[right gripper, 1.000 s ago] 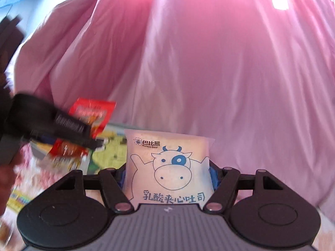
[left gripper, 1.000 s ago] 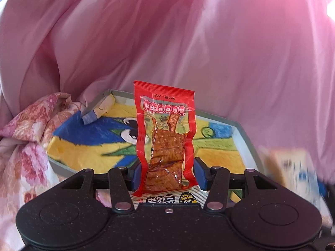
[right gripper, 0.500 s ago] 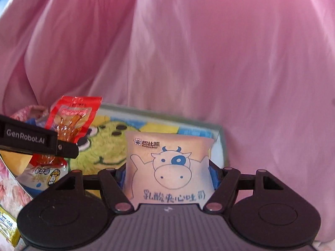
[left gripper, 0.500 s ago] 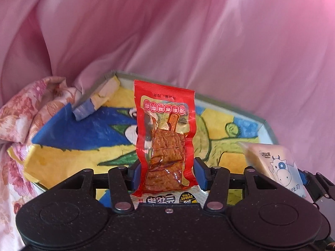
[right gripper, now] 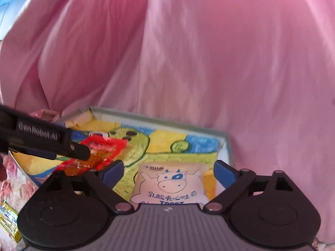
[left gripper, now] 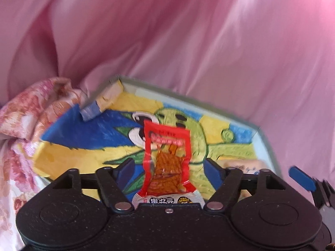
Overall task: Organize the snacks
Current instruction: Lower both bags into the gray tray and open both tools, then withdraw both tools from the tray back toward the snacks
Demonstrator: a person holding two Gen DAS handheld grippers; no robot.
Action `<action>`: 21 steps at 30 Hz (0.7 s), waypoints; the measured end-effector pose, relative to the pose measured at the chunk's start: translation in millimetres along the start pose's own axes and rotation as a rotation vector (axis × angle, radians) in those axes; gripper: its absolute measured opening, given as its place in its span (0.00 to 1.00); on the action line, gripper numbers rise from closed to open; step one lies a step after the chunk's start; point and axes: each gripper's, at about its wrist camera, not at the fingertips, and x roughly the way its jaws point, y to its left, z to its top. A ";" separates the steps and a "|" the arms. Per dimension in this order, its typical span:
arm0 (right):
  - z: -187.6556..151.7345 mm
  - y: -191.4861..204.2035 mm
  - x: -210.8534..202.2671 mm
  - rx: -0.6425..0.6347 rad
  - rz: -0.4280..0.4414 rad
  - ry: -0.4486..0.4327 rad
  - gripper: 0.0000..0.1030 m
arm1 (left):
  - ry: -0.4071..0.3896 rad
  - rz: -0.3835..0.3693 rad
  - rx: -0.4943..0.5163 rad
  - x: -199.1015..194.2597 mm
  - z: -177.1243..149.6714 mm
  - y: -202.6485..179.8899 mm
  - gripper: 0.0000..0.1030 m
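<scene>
Snack-wise, the red packet (left gripper: 167,163) is lying lengthwise, pointing away, inside the painted box (left gripper: 266,140) between the left gripper (left gripper: 169,169)'s spread fingers. The right gripper (right gripper: 167,173) is gaping around the flat cow-print bread pack (right gripper: 169,186), its lower edge being hidden.

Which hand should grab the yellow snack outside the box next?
Probably left. The yellow snack lies beyond the left edge of the box, on the side of the left tool. The right tool would have to cross over it. Both tools are open.
</scene>
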 end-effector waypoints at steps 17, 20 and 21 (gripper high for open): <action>-9.5 27.7 -152.3 -0.036 -0.037 -0.262 1.00 | -0.272 0.018 0.047 -151.9 -37.9 0.6 0.94; -16.2 35.7 -174.5 -0.037 -0.036 -0.276 1.00 | -0.287 0.026 0.067 -175.5 -53.3 5.0 0.95; -19.3 39.6 -182.8 -0.040 -0.039 -0.281 1.00 | -0.292 0.030 0.079 -182.5 -58.7 6.4 0.95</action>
